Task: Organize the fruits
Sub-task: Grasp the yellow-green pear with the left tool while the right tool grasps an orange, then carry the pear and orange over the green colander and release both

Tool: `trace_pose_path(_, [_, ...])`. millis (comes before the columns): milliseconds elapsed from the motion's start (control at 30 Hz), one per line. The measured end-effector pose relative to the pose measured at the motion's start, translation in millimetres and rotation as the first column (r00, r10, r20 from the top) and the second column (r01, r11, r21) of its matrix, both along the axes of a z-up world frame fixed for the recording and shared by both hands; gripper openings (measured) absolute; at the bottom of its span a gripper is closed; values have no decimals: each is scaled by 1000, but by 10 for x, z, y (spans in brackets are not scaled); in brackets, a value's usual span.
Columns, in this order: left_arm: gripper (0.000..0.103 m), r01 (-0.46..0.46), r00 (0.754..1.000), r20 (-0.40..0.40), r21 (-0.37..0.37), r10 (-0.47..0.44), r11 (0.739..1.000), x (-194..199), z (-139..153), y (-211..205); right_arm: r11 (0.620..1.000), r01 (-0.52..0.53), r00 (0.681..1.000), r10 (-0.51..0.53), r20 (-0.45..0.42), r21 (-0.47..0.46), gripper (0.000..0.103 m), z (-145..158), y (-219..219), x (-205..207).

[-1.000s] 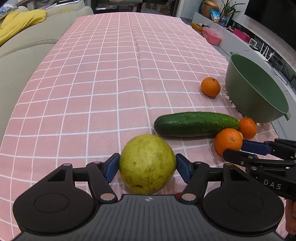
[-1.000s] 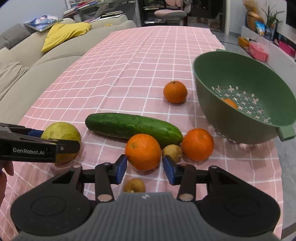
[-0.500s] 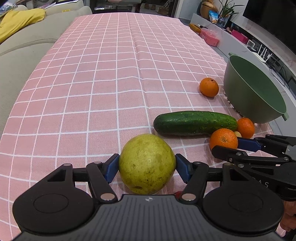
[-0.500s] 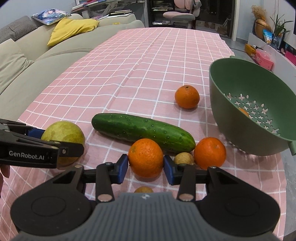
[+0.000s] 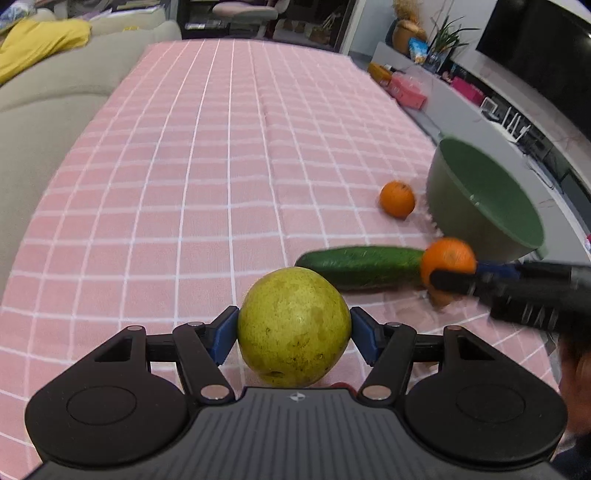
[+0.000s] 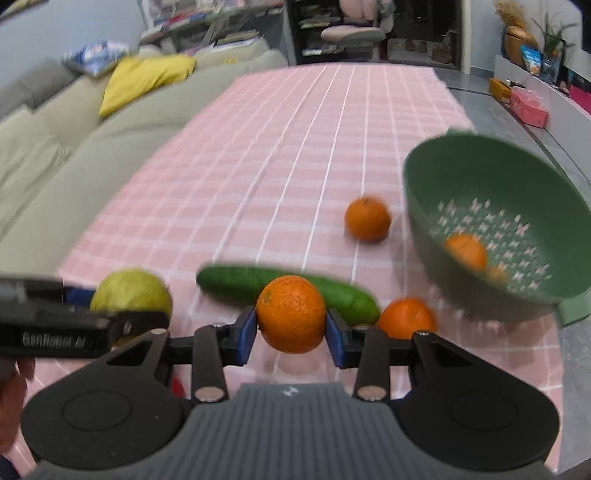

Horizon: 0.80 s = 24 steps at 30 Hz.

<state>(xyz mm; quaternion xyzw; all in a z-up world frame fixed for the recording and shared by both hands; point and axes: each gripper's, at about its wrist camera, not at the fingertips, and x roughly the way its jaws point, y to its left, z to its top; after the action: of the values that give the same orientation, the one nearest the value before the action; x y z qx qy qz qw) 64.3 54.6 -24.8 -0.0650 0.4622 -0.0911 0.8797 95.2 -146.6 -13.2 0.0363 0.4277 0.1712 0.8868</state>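
Left gripper (image 5: 293, 334) clamps yellow-green round pear (image 5: 293, 326) | right gripper (image 6: 291, 328) clamps round orange (image 6: 291, 314) — lifted | green perforated plastic colander (image 6: 491, 177) at 2 o'clock holds one orange | you have two oranges — table-bound — left.

I see a pink checked tablecloth (image 5: 221, 166) covering the table. A beige sofa (image 6: 74, 147) runs along its left side, with a yellow cushion (image 6: 144, 79) on top. At the far end stands an office chair (image 6: 351, 33). To the right, a pink box (image 6: 528, 109) sits on a low ledge near a potted plant (image 5: 441, 44).
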Motion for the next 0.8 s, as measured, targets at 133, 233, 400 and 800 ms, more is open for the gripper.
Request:
trace_pose_path(133, [74, -2, 1000, 22, 14, 2, 1000, 56, 216, -14, 998, 27, 1000, -28, 9, 64, 37, 286, -236, 175])
trace_pose_path(233, [74, 8, 999, 37, 43, -10, 999, 162, 364, -110, 996, 38, 999, -39, 19, 77, 37, 441, -399, 290])
trace_pose_path(400, [74, 62, 995, 76, 70, -67, 996, 370, 645, -377, 994, 73, 995, -78, 64, 85, 37, 659, -681, 434])
trace_pose_path(800, [74, 239, 958, 124, 145, -257, 960, 941, 896, -1332, 964, 218, 973, -227, 43, 149, 37, 781, -1511, 819])
